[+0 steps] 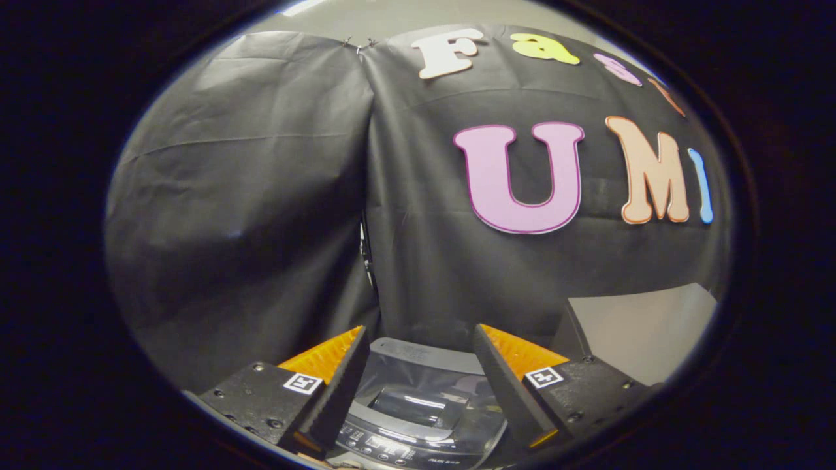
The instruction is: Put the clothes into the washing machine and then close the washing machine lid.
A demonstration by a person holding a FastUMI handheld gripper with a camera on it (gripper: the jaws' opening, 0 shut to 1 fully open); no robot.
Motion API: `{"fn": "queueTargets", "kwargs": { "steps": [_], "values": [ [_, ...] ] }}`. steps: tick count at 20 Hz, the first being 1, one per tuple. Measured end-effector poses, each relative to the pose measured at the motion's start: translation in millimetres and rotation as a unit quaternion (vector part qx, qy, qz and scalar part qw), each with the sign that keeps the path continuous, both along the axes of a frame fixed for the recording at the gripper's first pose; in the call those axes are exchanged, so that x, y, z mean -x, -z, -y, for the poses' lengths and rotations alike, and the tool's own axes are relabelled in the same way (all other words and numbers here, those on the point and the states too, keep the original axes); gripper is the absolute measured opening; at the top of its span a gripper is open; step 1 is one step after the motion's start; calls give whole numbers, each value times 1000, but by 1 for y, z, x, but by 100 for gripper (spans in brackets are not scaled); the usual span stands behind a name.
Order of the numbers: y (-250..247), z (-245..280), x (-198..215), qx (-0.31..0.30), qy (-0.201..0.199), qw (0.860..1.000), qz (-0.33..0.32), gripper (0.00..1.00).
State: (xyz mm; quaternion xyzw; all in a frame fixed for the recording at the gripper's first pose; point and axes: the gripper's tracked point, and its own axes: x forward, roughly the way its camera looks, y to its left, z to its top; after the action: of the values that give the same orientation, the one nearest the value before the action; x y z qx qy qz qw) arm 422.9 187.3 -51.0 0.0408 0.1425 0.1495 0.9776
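We see one washing machine low down between the fingers, its top facing us. Its lid is a dark, glossy, see-through panel with a smooth sheen and rounded corners, lying flat over the tub; a moulded recess with a bright highlight sits toward the near edge. Nearer still runs the control panel, a curved grey strip with a row of small buttons. We cannot make out any clothes through the lid.

Our gripper has its two fingers spread wide apart, with nothing held between them; the machine's top shows in the gap and neither finger touches it, as far as we can tell. Each finger is a wedge-shaped slab with a ribbed inner face and a flat matte mount behind it, studded with small screws. We count two square printed markers, one on each mount.

Beyond the machine hangs the booth's wall, black cloth with soft creases and a dull sheen, in two panels meeting at a vertical seam just behind the machine's far edge. To the right of the machine, past the right finger, stands one plain grey panel with straight edges and a flat, smooth face. Above the machine the room in front of the cloth is open.
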Motion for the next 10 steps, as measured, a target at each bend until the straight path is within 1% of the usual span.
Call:
{"fn": "queueTargets", "kwargs": {
  "steps": [5,10],
  "values": [
    [-39,34,19,-7,18,998,57,97],
    [-65,81,58,-3,47,994,103,97]
  ]
}}
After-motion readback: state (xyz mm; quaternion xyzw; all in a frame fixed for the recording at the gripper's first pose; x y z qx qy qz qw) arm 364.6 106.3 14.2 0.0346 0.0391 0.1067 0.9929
